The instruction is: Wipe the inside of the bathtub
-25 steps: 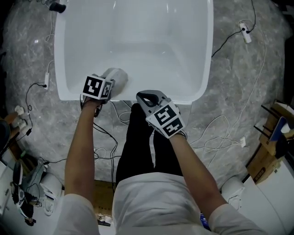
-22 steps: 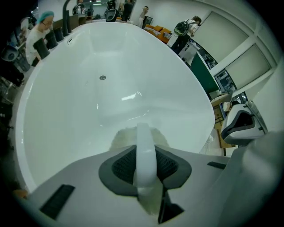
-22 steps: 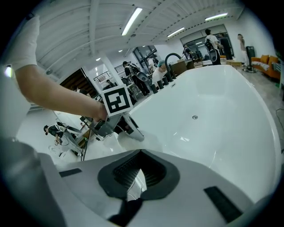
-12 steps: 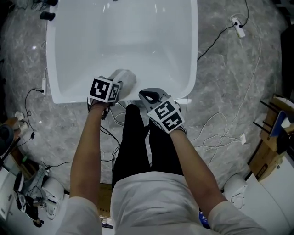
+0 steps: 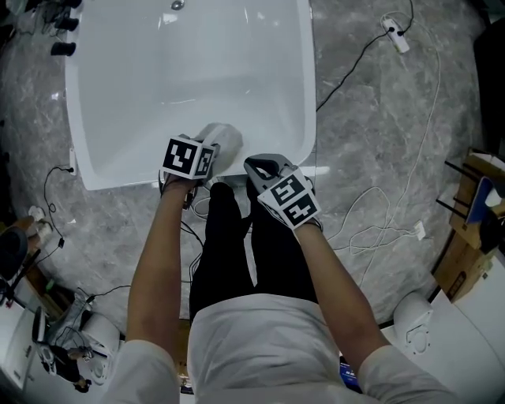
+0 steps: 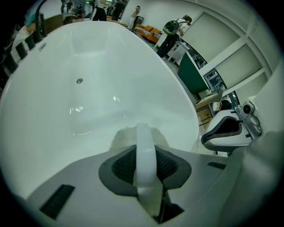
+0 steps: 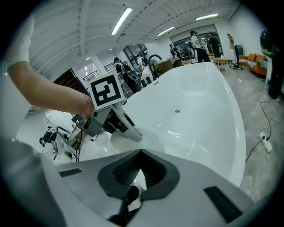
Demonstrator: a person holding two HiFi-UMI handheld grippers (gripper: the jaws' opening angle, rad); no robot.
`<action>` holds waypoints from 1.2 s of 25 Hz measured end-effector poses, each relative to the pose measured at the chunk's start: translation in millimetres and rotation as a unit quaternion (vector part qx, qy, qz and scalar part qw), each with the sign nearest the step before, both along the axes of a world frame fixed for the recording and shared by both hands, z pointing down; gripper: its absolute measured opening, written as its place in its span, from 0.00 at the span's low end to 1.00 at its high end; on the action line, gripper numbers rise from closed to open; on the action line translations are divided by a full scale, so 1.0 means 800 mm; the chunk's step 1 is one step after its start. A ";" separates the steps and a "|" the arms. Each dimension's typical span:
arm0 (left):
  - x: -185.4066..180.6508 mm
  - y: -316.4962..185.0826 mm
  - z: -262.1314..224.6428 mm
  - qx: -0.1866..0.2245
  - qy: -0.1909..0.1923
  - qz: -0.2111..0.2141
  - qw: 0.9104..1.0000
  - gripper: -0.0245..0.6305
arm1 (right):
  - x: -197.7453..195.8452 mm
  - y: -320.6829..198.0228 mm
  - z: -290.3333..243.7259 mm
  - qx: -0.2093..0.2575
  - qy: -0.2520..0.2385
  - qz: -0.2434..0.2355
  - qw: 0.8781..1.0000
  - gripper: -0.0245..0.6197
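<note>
The white bathtub [image 5: 87, 150] fills the upper left of the head view, its drain [image 5: 178, 5] at the far end. My left gripper [image 5: 207, 150] reaches over the near rim, shut on a white cloth [image 5: 223, 137] that rests against the inner near wall. In the left gripper view the cloth [image 6: 124, 137] bulges beyond the left gripper [image 6: 144, 146]. My right gripper [image 5: 262, 167] hovers at the near rim, just right of the left one, shut with nothing in it. From the right gripper [image 7: 141, 153] I see the left gripper [image 7: 120, 122] and the cloth [image 7: 129, 139].
Grey marbled floor [image 5: 379, 118] surrounds the tub, strewn with black and white cables [image 5: 379, 221] and a power strip [image 5: 392, 33]. Cardboard boxes [image 5: 465, 252] stand at the right. The person's black-trousered legs [image 5: 229, 252] are against the near rim. People stand far off in the gripper views.
Both grippers have shifted to the right along the tub's near end, the left one carrying the cloth across the inner wall. The head view has swung, so the tub sits further left.
</note>
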State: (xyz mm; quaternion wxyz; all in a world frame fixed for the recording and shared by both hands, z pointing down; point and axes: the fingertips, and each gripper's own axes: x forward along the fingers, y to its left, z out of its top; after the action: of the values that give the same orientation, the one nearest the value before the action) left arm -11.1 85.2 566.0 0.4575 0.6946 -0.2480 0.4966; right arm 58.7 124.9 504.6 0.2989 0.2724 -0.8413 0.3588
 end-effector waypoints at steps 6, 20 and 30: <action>0.044 0.002 0.002 -0.004 0.013 0.007 1.000 0.19 | 0.032 0.000 0.001 -0.002 0.007 0.017 1.000 0.05; 0.146 0.012 0.000 -0.016 0.045 0.026 0.999 0.19 | 0.116 -0.003 0.000 -0.004 0.029 0.063 0.998 0.05; 0.179 0.008 0.020 -0.034 0.040 0.019 0.998 0.19 | 0.144 -0.009 0.005 -0.005 0.033 0.072 0.997 0.05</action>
State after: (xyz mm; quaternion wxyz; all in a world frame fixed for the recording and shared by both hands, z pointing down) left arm 132.0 91.3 581.8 0.4811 0.7022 -0.1993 0.4856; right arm 174.1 117.3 508.3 0.3011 0.3429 -0.8073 0.3742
